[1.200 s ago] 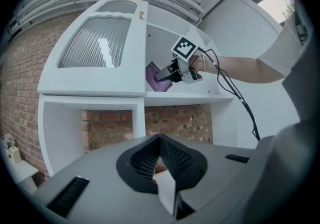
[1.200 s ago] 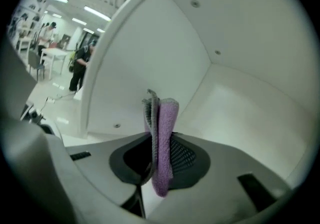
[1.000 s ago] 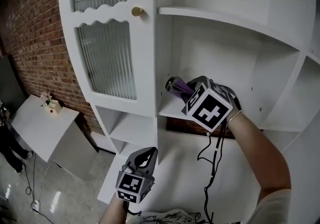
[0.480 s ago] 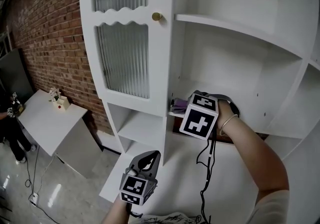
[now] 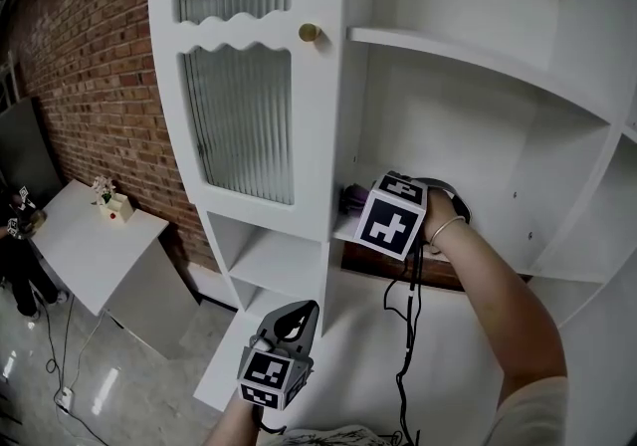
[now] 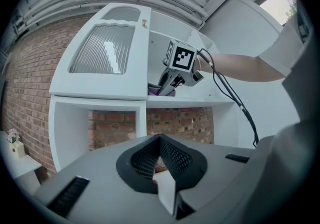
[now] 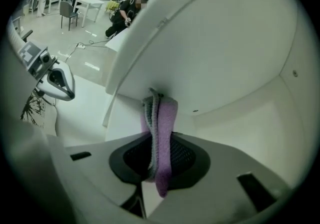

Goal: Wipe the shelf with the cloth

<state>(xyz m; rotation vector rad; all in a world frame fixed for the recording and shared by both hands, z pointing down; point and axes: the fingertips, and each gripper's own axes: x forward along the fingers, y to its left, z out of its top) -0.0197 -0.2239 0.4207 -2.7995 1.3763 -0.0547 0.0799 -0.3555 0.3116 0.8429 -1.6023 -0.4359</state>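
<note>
My right gripper [image 5: 360,207] is shut on a purple and grey cloth [image 5: 351,199] at the left end of the white shelf [image 5: 347,228], beside the cabinet's upright partition. The right gripper view shows the cloth [image 7: 161,118] pinched upright between the jaws, its far end against the white wall in the shelf's corner [image 7: 165,85]. In the left gripper view the right gripper [image 6: 172,79] holds the cloth [image 6: 166,92] on the shelf board [image 6: 200,101]. My left gripper [image 5: 298,314] hangs low in front of the unit, shut with nothing in it.
A ribbed-glass cabinet door [image 5: 239,120] with a brass knob [image 5: 310,33] stands left of the shelf. Another shelf [image 5: 468,58] runs above, open compartments [image 5: 269,260] below. A black cable [image 5: 408,334] hangs from the right gripper. A small white table [image 5: 90,240] stands by the brick wall.
The right gripper has come down onto the shelf and pushed the cloth leftward, toward the partition. The left gripper has stayed low in front.
</note>
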